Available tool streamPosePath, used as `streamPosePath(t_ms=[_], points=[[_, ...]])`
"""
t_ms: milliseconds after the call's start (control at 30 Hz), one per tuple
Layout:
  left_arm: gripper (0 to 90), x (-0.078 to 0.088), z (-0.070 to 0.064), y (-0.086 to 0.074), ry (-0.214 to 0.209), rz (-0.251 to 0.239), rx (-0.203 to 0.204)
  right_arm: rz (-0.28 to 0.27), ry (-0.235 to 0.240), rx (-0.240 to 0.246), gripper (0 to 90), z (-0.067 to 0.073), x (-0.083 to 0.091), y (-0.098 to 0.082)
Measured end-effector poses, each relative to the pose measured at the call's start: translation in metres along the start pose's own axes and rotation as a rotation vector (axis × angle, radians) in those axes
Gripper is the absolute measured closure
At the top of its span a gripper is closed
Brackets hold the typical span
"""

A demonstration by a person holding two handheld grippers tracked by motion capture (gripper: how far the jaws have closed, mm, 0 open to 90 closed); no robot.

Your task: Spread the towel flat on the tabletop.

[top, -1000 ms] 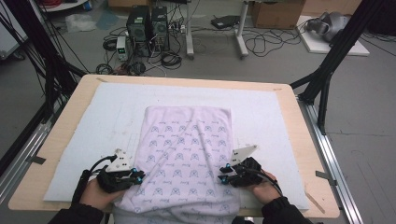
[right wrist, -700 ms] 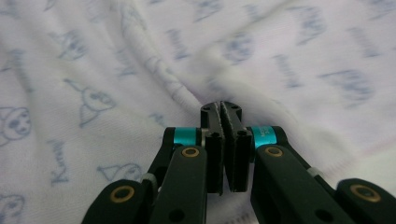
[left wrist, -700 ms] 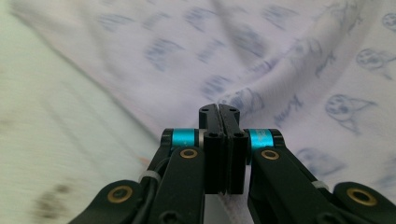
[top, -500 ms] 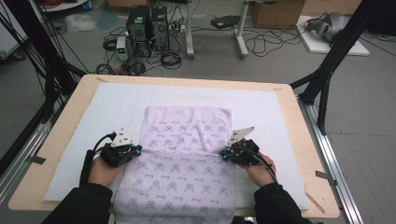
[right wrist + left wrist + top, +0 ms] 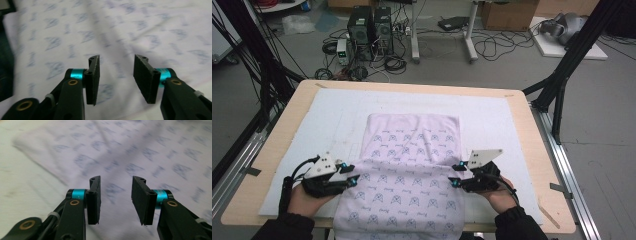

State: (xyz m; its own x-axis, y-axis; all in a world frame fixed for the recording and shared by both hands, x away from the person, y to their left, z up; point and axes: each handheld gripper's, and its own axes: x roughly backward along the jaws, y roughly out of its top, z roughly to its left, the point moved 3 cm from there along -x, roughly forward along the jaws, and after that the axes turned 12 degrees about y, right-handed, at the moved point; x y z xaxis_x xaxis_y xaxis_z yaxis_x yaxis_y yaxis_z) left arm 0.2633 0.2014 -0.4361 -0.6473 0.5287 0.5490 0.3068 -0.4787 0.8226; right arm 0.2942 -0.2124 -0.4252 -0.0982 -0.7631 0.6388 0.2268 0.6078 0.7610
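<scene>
Presently, a pale lilac cloth printed with small blue motifs (image 5: 407, 175) is seen spread flat on a white mat (image 5: 337, 115) that covers a light wooden table (image 5: 532, 165). The cloth's near edge hangs over the table's front edge, between the person's two forearms.

The left gripper (image 5: 353, 178) is held at the cloth's left border, jaws pointed inward across the fabric. In the left gripper view (image 5: 115, 195) the two black pads are seen apart with a clear gap; printed cloth lies beyond and below them, nothing is pinched. The jaws have just been opening. The cloth's left edge and bare white mat are noted to the left of the jaws in that view.

The right gripper (image 5: 453, 175) is held at the cloth's right border, pointed inward toward the left one. In the right gripper view (image 5: 116, 75) its pads likewise stand apart, with only fabric behind the gap; no fold is gripped. These jaws too have just been opening.

The cloth lies between the two grippers, released by both. Fabric detail in both gripper views is blurred.
</scene>
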Motion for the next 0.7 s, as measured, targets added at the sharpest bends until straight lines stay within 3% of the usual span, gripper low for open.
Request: streamPosePath(t_ms=[133,200,267,300,367,433,567,633,700], points=[[57.9,-0.007,-0.018,-0.012,-0.083,0.052,-0.042,0.032,0.099,0.018,54.9,0.016,-0.019,-0.009],[64.1,-0.012,-0.023,-0.018,-0.139,0.095,-0.057,0.079,0.139,0.024,57.1,0.02,-0.03,-0.014],[75.2,-0.012,-0.027,-0.021,-0.141,0.085,-0.077,0.131,0.167,0.031,64.4,0.024,-0.039,-0.018],[86.1,-0.012,-0.028,-0.022,-0.15,0.078,-0.067,0.113,0.164,0.047,73.6,0.025,-0.039,-0.018],[87.7,-0.011,-0.028,-0.022,-0.145,0.086,-0.059,0.111,0.196,0.033,86.5,0.023,-0.039,-0.019],[88.4,-0.009,-0.03,-0.022,-0.152,0.092,-0.051,0.114,0.19,0.046,87.9,0.026,-0.039,-0.019],[88.5,0.007,-0.042,-0.031,-0.187,0.101,-0.045,0.124,0.225,0.06,88.1,0.036,-0.034,-0.022],[88.4,0.02,-0.053,-0.035,-0.221,0.117,-0.044,0.118,0.25,0.068,88.4,0.046,-0.029,-0.025],[88.2,0.035,-0.063,-0.035,-0.239,0.09,-0.053,0.092,0.267,0.085,88.1,0.062,-0.02,-0.025]])
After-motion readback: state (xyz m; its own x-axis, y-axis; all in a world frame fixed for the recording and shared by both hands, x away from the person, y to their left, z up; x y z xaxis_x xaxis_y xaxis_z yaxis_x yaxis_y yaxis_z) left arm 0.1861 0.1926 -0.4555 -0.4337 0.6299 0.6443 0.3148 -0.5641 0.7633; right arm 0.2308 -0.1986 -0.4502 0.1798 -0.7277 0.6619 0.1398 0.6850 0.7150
